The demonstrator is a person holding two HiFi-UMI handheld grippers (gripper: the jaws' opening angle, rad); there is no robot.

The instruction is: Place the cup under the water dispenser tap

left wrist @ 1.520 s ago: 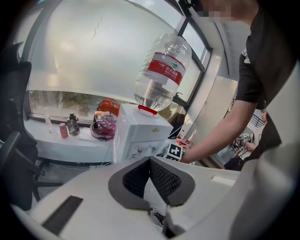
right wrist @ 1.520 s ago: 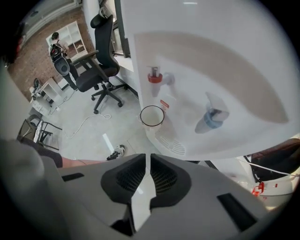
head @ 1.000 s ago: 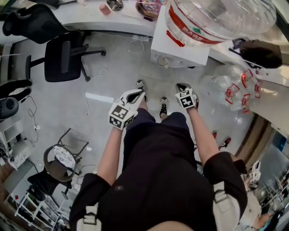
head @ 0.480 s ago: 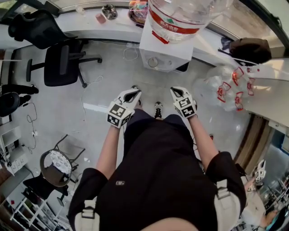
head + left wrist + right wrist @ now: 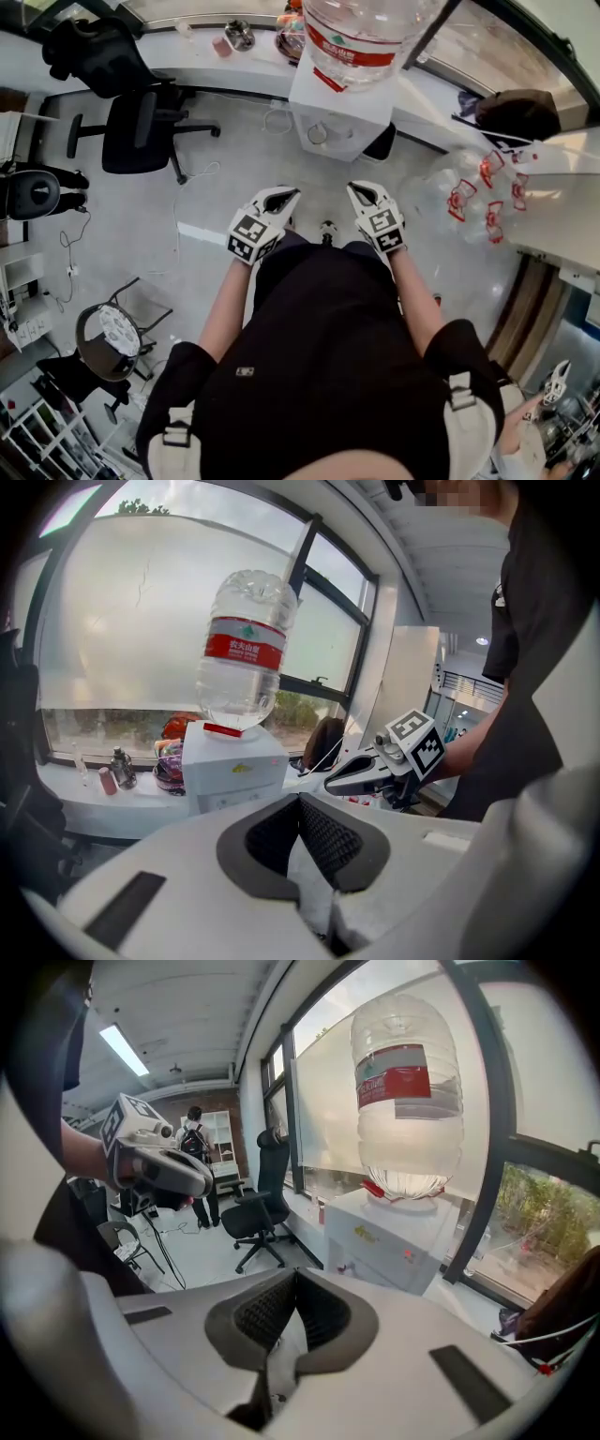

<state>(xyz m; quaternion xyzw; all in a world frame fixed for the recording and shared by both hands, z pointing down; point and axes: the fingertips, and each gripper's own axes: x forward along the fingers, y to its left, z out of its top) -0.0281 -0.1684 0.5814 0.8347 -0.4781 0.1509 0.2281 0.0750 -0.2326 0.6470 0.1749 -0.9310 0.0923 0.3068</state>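
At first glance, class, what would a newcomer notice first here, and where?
An upturned water bottle crowns the white dispenser by the window. Before it, the left gripper and right gripper are held side by side, both shut and empty. A black office chair stands left.

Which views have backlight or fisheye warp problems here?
Left gripper view: window behind the bottle washes out pale; corners vignette black. Right gripper view: same backlight, window frame bows with fisheye. Head view: heavy barrel warp, even floor light, sharp.
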